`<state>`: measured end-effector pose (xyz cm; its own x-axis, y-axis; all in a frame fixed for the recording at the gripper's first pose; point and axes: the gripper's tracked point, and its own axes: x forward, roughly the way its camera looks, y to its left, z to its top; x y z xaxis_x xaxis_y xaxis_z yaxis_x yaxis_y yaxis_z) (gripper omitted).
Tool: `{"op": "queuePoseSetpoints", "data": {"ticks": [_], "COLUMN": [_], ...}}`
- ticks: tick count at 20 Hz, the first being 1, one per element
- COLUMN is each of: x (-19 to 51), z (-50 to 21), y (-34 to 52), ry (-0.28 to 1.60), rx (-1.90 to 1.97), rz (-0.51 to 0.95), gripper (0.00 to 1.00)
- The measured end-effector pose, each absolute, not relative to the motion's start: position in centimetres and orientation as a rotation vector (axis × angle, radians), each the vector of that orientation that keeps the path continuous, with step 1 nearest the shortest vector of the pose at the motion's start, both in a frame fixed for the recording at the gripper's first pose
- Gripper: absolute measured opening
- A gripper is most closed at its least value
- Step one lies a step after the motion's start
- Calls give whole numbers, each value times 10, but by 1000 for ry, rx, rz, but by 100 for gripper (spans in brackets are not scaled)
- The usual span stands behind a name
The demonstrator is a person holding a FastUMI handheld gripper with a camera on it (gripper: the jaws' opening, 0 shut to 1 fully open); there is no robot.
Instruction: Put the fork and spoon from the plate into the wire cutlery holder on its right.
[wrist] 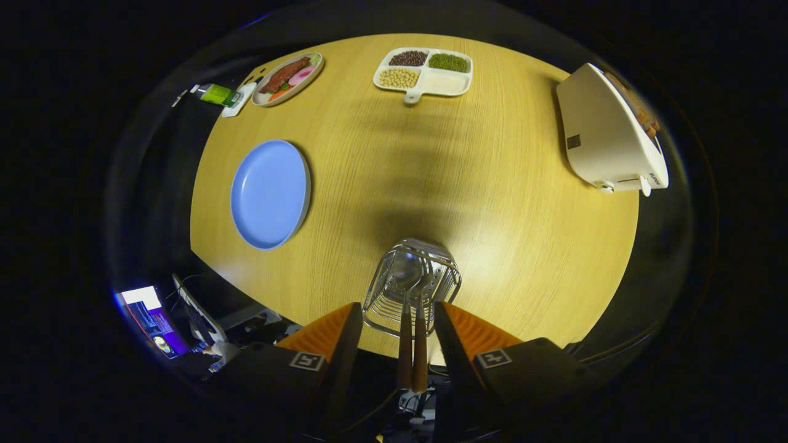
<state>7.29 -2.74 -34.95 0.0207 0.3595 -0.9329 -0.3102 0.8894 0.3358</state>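
Observation:
The wire cutlery holder [411,286] stands near the table's front edge, just ahead of my fingertips. Inside it I see the spoon [404,271], bowl down, with the fork [421,344] close beside it. Their two brown wooden handles stick out of the holder toward me, side by side in the gap between my fingers. My gripper [397,306] is open, and neither finger touches the handles. The blue plate [269,194] lies bare to the left of the holder.
A white divided tray of beans [423,71] sits at the far side. A white toaster [609,132] with bread stands far right. A plate of food [288,77] and a green bottle [217,94] are far left. A monitor [151,320] glows below the table's edge.

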Motion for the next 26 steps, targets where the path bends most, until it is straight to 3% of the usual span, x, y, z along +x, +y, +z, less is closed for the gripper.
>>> {"op": "queuePoseSetpoints", "data": {"ticks": [1,4,5,26], "x": [73,74,74,67], "z": [-343,-319,-310,-148], "y": [-28,-35,-37,-97], "ry": [1411,1262,1217,362], "rx": [51,79,92,64], "rz": [513,483,475,428], "gripper": [88,93,99,99]}}
